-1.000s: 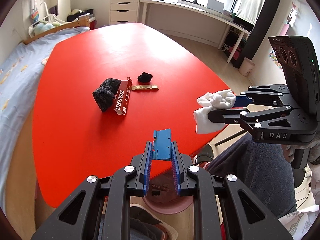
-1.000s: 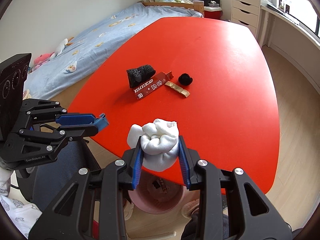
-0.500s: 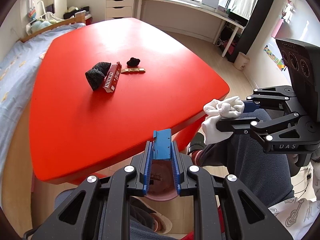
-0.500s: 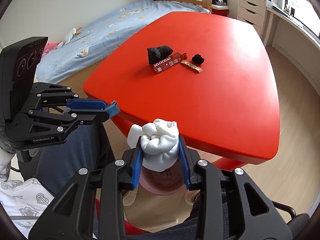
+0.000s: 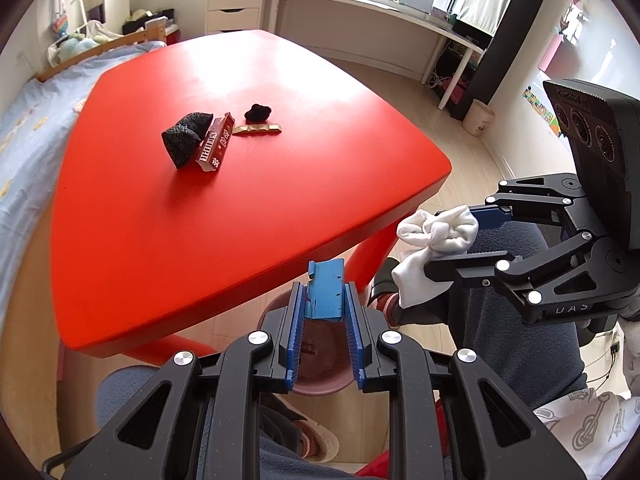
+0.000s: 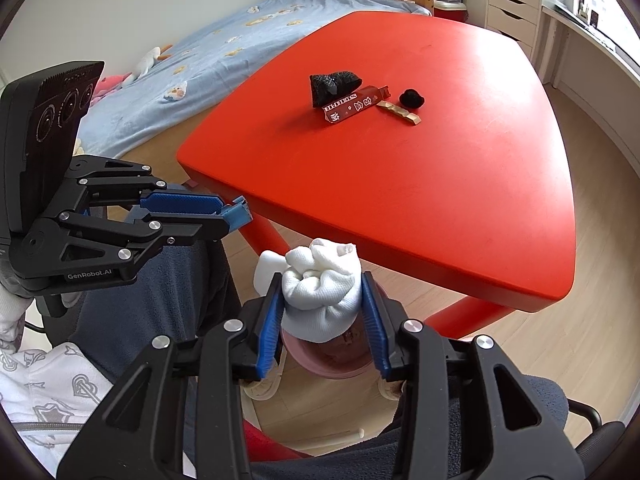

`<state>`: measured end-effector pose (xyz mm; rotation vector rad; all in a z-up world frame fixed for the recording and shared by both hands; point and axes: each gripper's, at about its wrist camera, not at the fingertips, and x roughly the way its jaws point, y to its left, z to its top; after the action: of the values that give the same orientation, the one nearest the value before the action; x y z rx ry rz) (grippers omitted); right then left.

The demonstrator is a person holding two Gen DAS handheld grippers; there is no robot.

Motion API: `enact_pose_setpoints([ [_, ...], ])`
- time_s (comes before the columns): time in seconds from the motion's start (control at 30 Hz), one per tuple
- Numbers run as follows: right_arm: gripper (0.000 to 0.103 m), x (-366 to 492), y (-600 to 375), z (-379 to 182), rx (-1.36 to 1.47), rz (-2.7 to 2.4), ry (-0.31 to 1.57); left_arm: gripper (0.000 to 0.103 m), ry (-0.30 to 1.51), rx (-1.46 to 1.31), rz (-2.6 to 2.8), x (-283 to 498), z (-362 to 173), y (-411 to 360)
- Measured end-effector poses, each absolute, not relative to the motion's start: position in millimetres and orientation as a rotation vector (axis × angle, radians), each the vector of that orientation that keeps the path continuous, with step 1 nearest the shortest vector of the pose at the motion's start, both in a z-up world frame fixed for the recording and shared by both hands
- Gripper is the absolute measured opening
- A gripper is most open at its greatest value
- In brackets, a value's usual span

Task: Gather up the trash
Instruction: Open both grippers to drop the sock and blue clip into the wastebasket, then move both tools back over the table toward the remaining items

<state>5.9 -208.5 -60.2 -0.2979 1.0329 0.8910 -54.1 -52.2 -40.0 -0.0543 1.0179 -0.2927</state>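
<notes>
Left tool [image 5: 325,300]: fingers nearly closed on a small blue flat piece [image 5: 326,295], held off the near edge of the red surface [image 5: 280,184] and above a pink bin [image 5: 316,380] on the floor. Right tool [image 6: 322,300]: fingers clamped on a bunched white cloth wad [image 6: 320,284], likewise off the surface and directly over the same pink bin [image 6: 328,360], whose rim shows between the fingers. In the left wrist view the right tool [image 5: 476,236] and its white wad [image 5: 436,236] appear to the right, near a red leg of the surface.

Items lying on the surface, well apart from both tools: a black patterned pouch [image 5: 185,142] touching a dark red printed wrapper box [image 5: 214,145]; just beside it a gold foil strip [image 5: 258,130]; and a small black crumpled lump [image 5: 258,112] near the strip.

Surroundings: a bed with blue bedding [image 6: 192,56] along the far side of the surface; a white drawer unit [image 5: 234,4] and a long white desk [image 5: 372,4] under the window; a small pale bin [image 5: 478,116] on the wooden floor. The person's dark-trousered legs [image 5: 508,320] lie between the tools and beside the pink bin.
</notes>
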Motion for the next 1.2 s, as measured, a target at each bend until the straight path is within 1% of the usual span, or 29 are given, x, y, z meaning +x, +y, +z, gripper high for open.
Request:
enact_pose_setpoints([
  [0.03, 0.073, 7.0, -210.3, -60.3, -0.296, 0.882, 1.026, 0.05, 1.016, -0.052, -0.286, -54.3, -39.9, -51.9],
  [0.07, 0.083, 8.2, -211.8, -60.7, -0.293, 0.874, 1.025, 0.078, 1.006, -0.052, -0.275, -54.3, -39.1, -50.8],
  [0.1, 0.088, 9.7, -212.7, -61.5, -0.295, 0.86, 1.027, 0.086, 0.987, -0.054, -0.262, -55.4, -37.3, -49.2],
  [0.13, 0.09, 10.2, -213.8, -62.0, -0.3, 0.847, 1.025, 0.089, 0.98, -0.055, -0.251, -55.6, -36.5, -47.9],
  [0.27, 0.097, 12.3, -217.5, -64.5, -0.292, 0.831, 1.033, 0.094, 0.987, -0.049, -0.22, -54.1, -38.4, -44.5],
  [0.4, 0.098, 12.1, -218.4, -66.4, -0.282, 0.832, 1.043, 0.095, 0.991, -0.053, -0.205, -55.0, -39.8, -42.3],
  [0.87, 0.099, 14.9, -220.3, -61.8, -0.252, 0.842, 1.044, 0.095, 0.992, -0.063, -0.197, -55.1, -38.4, -38.8],
  [1.2, 0.099, 31.7, -215.3, -48.9, -0.236, 0.843, 1.023, 0.095, 0.97, -0.077, -0.172, -40.4, -27.0, -23.9],
])
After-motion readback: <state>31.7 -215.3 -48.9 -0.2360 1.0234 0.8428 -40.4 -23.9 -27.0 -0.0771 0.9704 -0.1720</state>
